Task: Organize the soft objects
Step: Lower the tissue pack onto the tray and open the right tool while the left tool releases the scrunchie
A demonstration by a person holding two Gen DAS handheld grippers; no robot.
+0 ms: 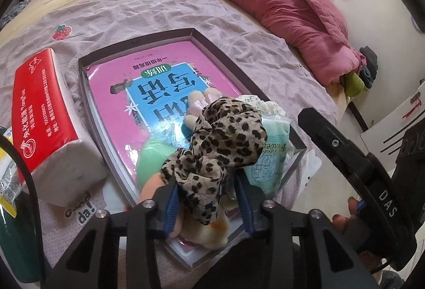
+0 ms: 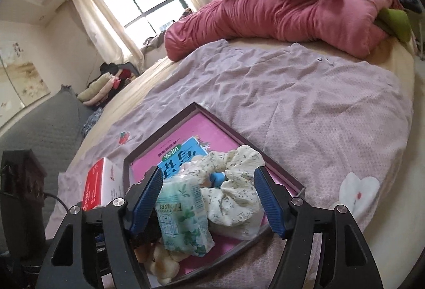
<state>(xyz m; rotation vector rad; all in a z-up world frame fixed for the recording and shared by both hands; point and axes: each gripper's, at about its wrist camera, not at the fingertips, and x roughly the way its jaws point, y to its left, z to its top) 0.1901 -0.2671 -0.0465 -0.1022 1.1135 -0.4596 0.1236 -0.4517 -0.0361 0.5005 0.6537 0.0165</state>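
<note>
Left gripper (image 1: 209,198): blue pads clamped on leopard-print scrunchie (image 1: 220,140), raised over near end of shallow box (image 1: 82,68) | right gripper (image 2: 212,196): jaws spread, holding nothing, above floral scrunchie (image 2: 233,182) and tissue pack (image 2: 183,220) reading "Flower" | surroundings: pink book (image 1: 148,68) lining box; red tissue brick (image 1: 45,113) beside its left edge; pink quilt (image 1: 265,2) along bed's far edge.

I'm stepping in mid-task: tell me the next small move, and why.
Probably lower the left gripper slightly and open it: it grips the leopard scrunchie, which hangs over the tray above the other soft items. The right gripper is open.
</note>
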